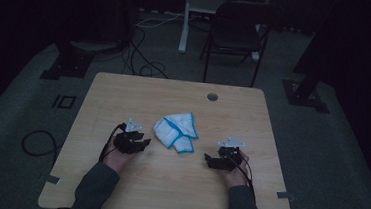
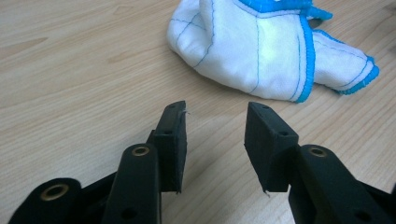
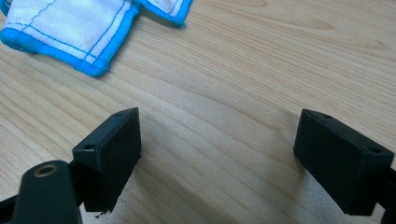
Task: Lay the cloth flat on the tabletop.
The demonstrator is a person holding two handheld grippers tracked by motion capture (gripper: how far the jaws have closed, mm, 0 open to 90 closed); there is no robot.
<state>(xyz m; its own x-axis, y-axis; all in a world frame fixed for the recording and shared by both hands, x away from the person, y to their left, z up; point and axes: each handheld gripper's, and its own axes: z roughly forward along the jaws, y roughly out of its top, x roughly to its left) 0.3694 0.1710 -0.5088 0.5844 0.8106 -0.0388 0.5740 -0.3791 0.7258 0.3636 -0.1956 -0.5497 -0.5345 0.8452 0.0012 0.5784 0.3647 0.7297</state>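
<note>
Wooden table (image 1: 167, 183) holds crumpled cloth (image 1: 176, 132) between left tool (image 1: 143, 144), right tool (image 1: 208, 159), both apart.

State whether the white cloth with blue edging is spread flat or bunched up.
Bunched up. The cloth lies in a rumpled heap on the table, its blue hems folded over each other.

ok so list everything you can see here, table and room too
cloth: 1, white with blue edging, crumpled at table centre between the tools
table: 1, light wood, with a round hole near the far edge
chair: 1, black, on the floor beyond the table
cables: several, black and white, on the floor past the far left corner
left tool: 1, black, open, left of the cloth
right tool: 1, black, open, right of the cloth
sleeves: 2, dark
</note>
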